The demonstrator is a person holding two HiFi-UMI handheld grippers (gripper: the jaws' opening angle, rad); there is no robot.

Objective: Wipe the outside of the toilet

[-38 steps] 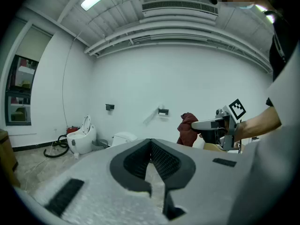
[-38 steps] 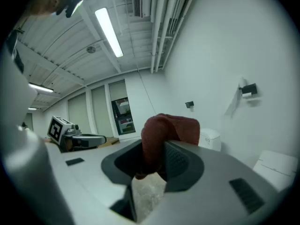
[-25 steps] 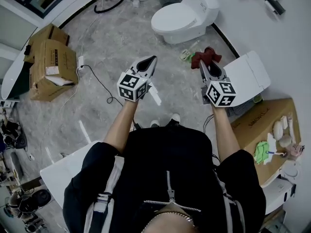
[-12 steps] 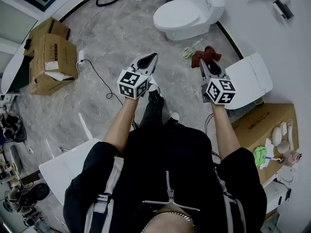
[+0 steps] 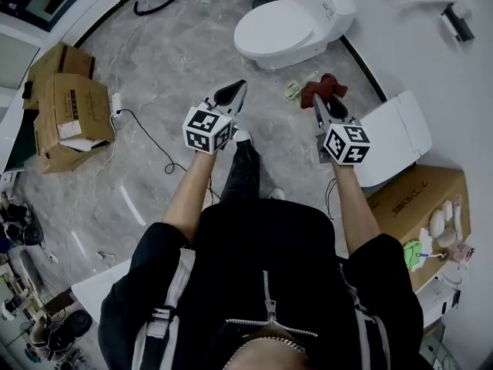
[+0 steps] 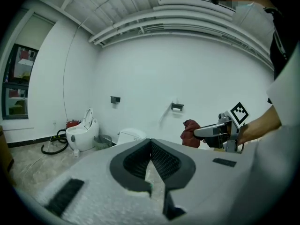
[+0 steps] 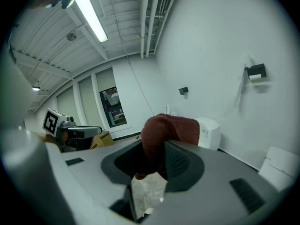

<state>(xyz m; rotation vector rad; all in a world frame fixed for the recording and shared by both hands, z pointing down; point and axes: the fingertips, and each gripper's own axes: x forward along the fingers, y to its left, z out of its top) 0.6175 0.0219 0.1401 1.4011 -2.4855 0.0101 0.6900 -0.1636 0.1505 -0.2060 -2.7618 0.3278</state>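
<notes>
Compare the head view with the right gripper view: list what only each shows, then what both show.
Head view only: the floor cable and the person's black top. Right gripper view only: the ceiling light and the ceiling pipes. Both: the red cloth clamped in the jaws of the right hand-held gripper, the toilet, and the left hand-held gripper.

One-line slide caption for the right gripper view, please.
Right gripper clamps a dark red cloth, with the white toilet ahead by the wall.
</notes>
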